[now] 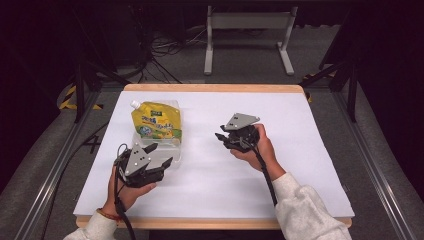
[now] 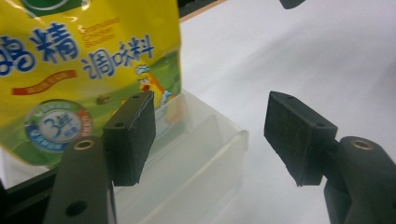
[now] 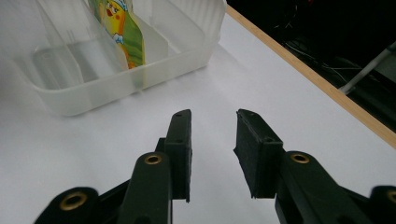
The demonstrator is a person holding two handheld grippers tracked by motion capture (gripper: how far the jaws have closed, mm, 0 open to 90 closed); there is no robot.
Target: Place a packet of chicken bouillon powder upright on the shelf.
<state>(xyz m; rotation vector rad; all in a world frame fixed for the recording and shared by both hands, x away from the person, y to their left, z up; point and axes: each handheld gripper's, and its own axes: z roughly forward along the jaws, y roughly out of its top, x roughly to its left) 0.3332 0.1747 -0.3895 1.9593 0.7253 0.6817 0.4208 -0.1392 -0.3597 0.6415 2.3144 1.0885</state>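
Your left gripper (image 1: 159, 155) is near you on the left side of the white table (image 1: 300, 165). Its jaws are wide open and hold nothing. They sit just by the near right corner of the clear box (image 2: 196, 154). Your right gripper (image 1: 223, 138) is a bit farther out, near the middle of the table. Its jaws are partly open and hold nothing too. It points left at the box from well apart. The yellow pouch (image 1: 156, 120) stands in the box, at the far left, with its white cap (image 1: 135, 104) on top.
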